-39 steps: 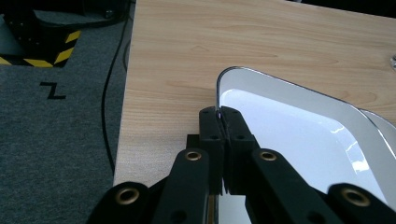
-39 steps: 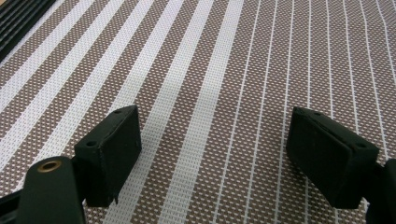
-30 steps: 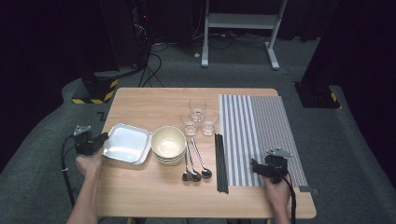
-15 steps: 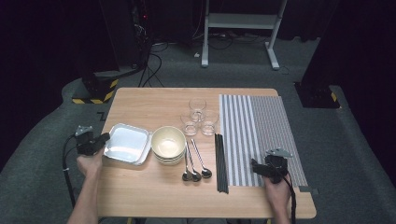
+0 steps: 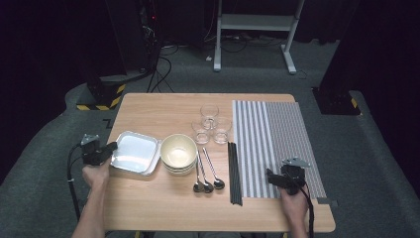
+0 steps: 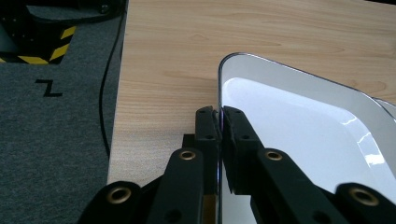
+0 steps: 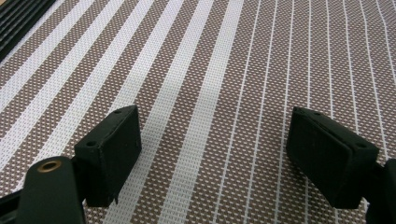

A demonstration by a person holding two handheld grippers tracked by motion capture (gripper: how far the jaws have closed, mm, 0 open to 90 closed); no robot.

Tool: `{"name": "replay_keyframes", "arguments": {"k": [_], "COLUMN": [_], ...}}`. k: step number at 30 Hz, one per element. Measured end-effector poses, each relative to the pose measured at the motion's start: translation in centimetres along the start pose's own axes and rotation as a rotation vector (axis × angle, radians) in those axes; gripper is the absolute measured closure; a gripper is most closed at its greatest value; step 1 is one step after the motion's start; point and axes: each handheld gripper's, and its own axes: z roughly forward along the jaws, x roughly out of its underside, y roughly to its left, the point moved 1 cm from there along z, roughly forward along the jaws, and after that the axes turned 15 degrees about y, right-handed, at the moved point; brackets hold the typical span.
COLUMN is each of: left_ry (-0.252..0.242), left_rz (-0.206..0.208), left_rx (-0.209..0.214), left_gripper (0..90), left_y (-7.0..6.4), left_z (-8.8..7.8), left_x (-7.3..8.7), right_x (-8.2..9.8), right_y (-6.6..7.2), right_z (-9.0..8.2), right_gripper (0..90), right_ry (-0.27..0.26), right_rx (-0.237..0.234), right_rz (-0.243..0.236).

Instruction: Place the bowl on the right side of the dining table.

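- Two hand-held grippers work at one wooden tabletop (image 5: 148, 106) in the high view. The left hand-held gripper (image 5: 110, 148) sits at the left edge, meeting the rim of a square, shiny metal tray (image 5: 134, 152) that lies flat near that edge. The right hand-held gripper (image 5: 270, 177) rests low over a grey-and-white striped woven placemat (image 5: 277, 144) near the front right corner.
- Between them, set out as if waiting their turn: a pale cream stack of round bowls (image 5: 178, 152) touching the tray's right side, three metal spoons (image 5: 207, 173) lying side by side, black chopsticks (image 5: 235, 173) along the placemat's left edge, and three small clear glass cups (image 5: 210, 124) clustered toward the far edge.
- In the left gripper view, the left hand-held gripper (image 6: 219, 133) has its jaws pinched narrow on the tray's (image 6: 299, 135) thin upright rim, one pad outside and one inside. Taking the rim this way looks like the only purchase on so shallow a thing, probably a hold for lifting or sliding it toward the placemat.
- In the right gripper view, the right hand-held gripper (image 7: 212, 154) has its jaws spread wide with nothing between them, just above the placemat's (image 7: 224, 60) weave; it seems parked there, perhaps to receive or steady what arrives.
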Motion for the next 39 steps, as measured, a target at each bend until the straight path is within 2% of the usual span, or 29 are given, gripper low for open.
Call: {"name": "replay_keyframes", "arguments": {"k": [9,18,32,39], "left_ry": [0.001,0.001,0.001,-0.005], "left_rz": [-0.002,-0.003,-0.008,0.001], "left_rx": [0.017,0.013,0.051,0.061], "left_gripper": [85.7,85.7,88.0,88.2], "left_y": [0.19,0.12,0.18,-0.3], "left_z": [-0.01,0.03,-0.22,-0.39], "left_x": [0.05,0.01,-0.13,-0.43], "right_x": [0.0,0.0,0.0,0.0], "right_y": [-0.01,0.0,-0.01,-0.01], "right_z": [0.0,0.0,0.0,0.0], "right_gripper": [18.0,18.0,18.0,18.0], "right_ry": [-0.001,0.0,0.0,-0.001], "right_rx": [0.001,0.0,0.0,0.001], "right_rz": [-0.001,0.0,-0.001,-0.002]}}
